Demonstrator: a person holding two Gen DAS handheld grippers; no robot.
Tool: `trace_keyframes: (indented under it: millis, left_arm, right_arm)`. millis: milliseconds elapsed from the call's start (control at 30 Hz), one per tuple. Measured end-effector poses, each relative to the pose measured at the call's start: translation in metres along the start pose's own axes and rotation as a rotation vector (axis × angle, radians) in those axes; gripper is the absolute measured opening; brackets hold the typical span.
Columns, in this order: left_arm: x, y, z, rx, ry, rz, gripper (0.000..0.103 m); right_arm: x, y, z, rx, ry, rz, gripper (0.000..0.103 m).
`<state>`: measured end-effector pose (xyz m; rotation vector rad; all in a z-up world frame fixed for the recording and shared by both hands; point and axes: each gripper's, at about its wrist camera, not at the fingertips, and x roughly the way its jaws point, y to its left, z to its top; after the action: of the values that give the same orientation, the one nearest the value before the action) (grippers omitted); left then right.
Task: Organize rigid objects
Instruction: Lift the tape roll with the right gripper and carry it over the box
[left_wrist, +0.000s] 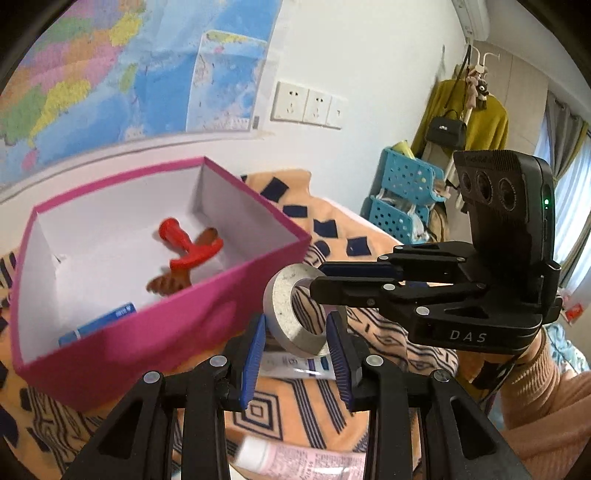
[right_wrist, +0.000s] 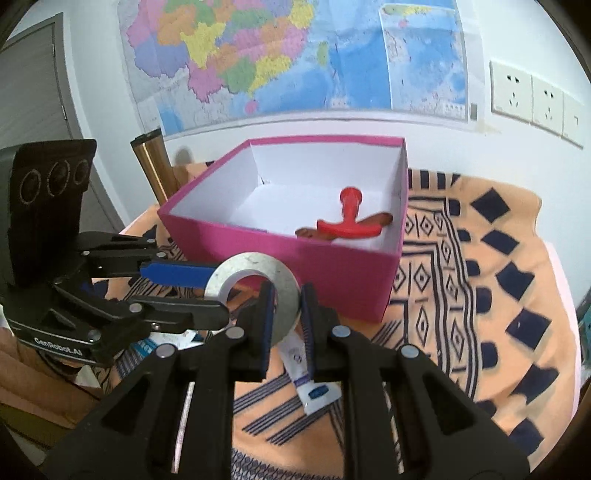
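Observation:
A grey ring (left_wrist: 291, 317) hangs in the air just in front of the pink box (left_wrist: 155, 332), held from both sides. My left gripper (left_wrist: 297, 354) is shut on its lower part, with the blue pads against its two sides. My right gripper (left_wrist: 319, 278) comes in from the right and pinches the ring's rim. In the right wrist view the ring (right_wrist: 255, 284) is face-on, my right gripper (right_wrist: 288, 321) clamps its lower right band, and my left gripper (right_wrist: 218, 291) holds its left edge. Inside the box (right_wrist: 295, 266) lie a red T-shaped toy (right_wrist: 347, 221) and brown pieces.
A blue and white packet (left_wrist: 99, 325) lies in the box's near corner. On the orange patterned blanket (right_wrist: 480, 295) below the ring lies a white tube (right_wrist: 310, 380), and a pink tube (left_wrist: 295, 461) lies nearer. Blue baskets (left_wrist: 402, 192) and a coat rack stand at the right.

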<state>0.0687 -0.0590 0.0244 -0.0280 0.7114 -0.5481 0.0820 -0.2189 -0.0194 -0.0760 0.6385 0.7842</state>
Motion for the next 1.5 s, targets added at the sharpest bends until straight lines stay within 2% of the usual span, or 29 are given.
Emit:
trace_keyframes:
  millis: [600,1500]
  left_arm:
    - [0.0,0.013,0.032,0.005,-0.05,0.044,0.034]
    - [0.013,0.028,0.048,-0.016,-0.04,0.077,0.034]
  right_arm:
    - [0.006,-0.01,0.037,-0.022,-0.045,-0.008,0.016]
    - [0.024,-0.019,0.057,-0.03,-0.035,-0.035,0.017]
